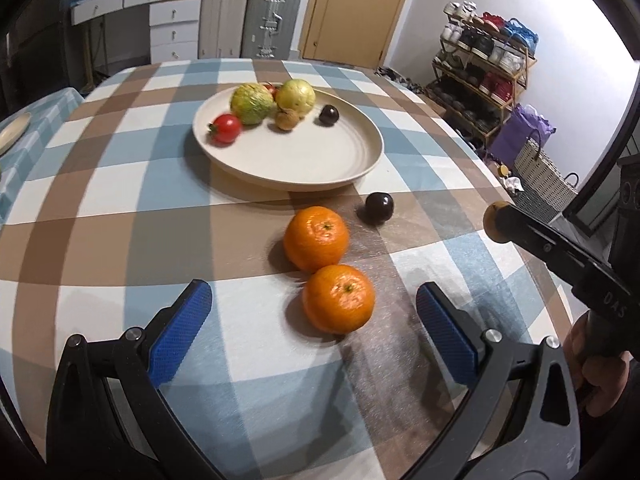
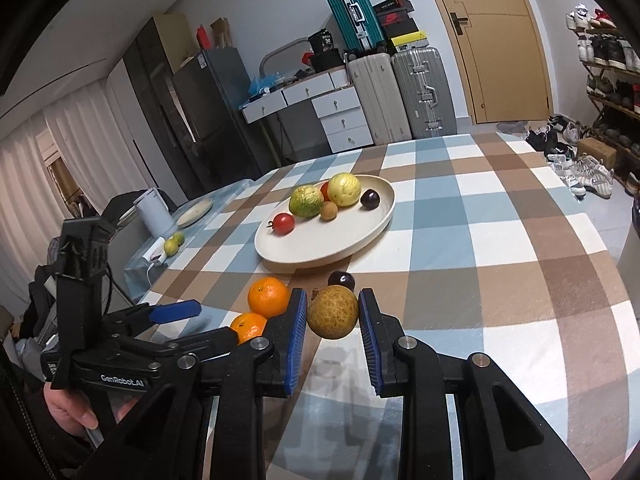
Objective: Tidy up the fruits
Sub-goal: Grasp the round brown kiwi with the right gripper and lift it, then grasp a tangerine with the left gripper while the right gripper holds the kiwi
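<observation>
The right gripper is pinching a brown fruit above the tablecloth (left gripper spread, flanking an orange).

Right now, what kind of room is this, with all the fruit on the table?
Probably a room in someone's home, maybe by the entrance. A checked tablecloth covers the table, a shoe rack full of shoes stands by the wall, and suitcases are stacked beside the wooden door.
</observation>
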`<state>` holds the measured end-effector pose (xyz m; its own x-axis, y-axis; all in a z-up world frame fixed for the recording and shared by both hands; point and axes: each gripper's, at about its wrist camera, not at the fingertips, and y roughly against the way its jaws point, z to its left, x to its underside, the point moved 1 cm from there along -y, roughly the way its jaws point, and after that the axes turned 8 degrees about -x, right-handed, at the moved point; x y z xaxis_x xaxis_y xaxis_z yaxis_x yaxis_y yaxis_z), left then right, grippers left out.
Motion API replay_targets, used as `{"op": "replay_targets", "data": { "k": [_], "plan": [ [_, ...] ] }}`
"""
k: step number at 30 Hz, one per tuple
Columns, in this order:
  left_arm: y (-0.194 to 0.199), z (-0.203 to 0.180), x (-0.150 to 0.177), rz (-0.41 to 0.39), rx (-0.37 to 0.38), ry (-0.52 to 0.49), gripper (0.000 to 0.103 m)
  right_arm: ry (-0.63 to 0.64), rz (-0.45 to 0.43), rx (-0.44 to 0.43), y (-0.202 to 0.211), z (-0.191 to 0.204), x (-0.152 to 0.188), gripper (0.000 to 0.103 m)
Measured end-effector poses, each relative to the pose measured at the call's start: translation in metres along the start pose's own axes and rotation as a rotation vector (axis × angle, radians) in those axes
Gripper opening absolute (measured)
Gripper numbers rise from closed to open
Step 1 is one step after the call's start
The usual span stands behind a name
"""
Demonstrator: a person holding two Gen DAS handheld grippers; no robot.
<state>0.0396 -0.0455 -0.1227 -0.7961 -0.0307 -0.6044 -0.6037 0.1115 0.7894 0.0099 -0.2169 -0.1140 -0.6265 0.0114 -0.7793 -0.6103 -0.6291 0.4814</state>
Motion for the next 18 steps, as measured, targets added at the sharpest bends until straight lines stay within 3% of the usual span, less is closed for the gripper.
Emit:
{"op": "replay_targets", "data": {
  "k": [7,10,13,14,15,18],
  "plan": [
    [-0.014,-0.007,-0.004,0.027,0.057,-0.005,0.1,-0.017,-0.004,-0.031,-0.004,-0.003,-0.001,0.027],
    [-0.017,-0.006,-0.005,0.037,0.079,0.003,0.086,-0.012,0.003,-0.037,-0.005,-0.002,0.0,0.027],
    [-0.018,-0.006,-0.003,0.048,0.095,-0.008,0.06,-0.012,0.008,-0.04,-0.007,-0.003,0.0,0.027],
    [-0.018,-0.007,-0.002,0.053,0.1,-0.016,0.043,-0.015,0.007,-0.043,-0.007,-0.003,0.0,0.027],
    [-0.018,-0.008,-0.002,0.056,0.089,-0.034,0.039,-0.02,0.006,-0.048,-0.007,-0.003,0.0,0.027],
    [-0.014,-0.008,0.002,0.052,0.088,-0.043,0.038,-0.02,0.008,-0.049,-0.006,-0.002,0.0,0.027]
  ]
}}
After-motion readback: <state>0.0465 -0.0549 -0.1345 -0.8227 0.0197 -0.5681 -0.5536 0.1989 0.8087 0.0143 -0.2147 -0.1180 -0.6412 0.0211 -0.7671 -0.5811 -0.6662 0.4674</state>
